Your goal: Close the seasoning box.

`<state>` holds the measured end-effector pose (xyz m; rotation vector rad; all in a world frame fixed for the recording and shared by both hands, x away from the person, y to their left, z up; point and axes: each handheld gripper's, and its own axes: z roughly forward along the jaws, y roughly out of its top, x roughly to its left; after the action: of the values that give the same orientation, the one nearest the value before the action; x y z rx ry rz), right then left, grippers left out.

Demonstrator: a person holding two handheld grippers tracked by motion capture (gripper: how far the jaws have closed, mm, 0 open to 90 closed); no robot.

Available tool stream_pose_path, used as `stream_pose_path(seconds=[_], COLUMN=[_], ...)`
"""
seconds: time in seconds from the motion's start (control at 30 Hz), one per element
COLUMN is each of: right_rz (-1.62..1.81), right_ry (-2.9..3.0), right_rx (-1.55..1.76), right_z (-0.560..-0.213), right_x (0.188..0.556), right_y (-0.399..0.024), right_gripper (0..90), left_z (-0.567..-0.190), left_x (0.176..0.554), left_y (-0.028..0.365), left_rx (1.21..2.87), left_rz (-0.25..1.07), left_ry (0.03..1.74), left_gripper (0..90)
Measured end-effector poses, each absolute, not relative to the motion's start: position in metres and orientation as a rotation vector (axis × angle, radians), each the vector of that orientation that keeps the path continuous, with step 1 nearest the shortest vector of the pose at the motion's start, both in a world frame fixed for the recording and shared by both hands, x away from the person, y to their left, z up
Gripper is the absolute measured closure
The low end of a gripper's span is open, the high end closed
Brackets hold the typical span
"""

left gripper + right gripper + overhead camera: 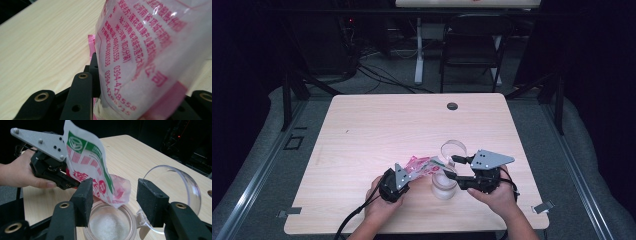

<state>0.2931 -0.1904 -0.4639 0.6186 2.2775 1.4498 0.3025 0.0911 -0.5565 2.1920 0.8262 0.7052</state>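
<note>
Work in hand: I am tipping the pink, green and white printed plastic sachet [96, 173] so its white granules fall into the clear round jar [110, 223].
Sachet: it slants down from the left gripper [398, 181] toward the right, its open lower corner just over the jar's mouth at the near middle of the pale wooden table [377, 120].
Left gripper jaws: closed partway and clamped on the sachet's upper end; in the left gripper view the printed film [140, 57] stands between them.
Right gripper jaws: the right gripper [112, 197] stands wide open with nothing held, one pad on each side of the jar's mouth, clear of the sachet as far as I can tell.
Jar: upright, already partly filled with white granules [108, 225]; its clear hinged lid [175, 186] stands open on the far right side.
Risk, spill: I judge the spout corner sits close to the rim, so a small drift left would send granules onto the table.
Risk, jar: nothing steadies the jar now; a knock from a pad could tip it.
Risk, film: a slipping grip would drop the sachet into the jar.
</note>
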Motion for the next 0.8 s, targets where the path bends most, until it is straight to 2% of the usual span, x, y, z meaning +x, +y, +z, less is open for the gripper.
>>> stream_pose_path(seconds=[0.47, 0.8], right_rz=[1.433, 1.427], right_ry=[2.272, 2.266], right_rx=[0.638, 0.643], right_z=[-0.466, -0.467], right_x=[0.295, 0.295], right_y=[-0.192, -0.192], right_gripper=[47.1, 47.1], left_z=[-0.556, -0.541], left_x=[0.307, 0.31], left_y=[0.102, 0.129], left_rx=[2.126, 2.063], left_rz=[0.582, 0.605], left_ry=[0.876, 0.939], left_gripper=[71.1, 71.2])
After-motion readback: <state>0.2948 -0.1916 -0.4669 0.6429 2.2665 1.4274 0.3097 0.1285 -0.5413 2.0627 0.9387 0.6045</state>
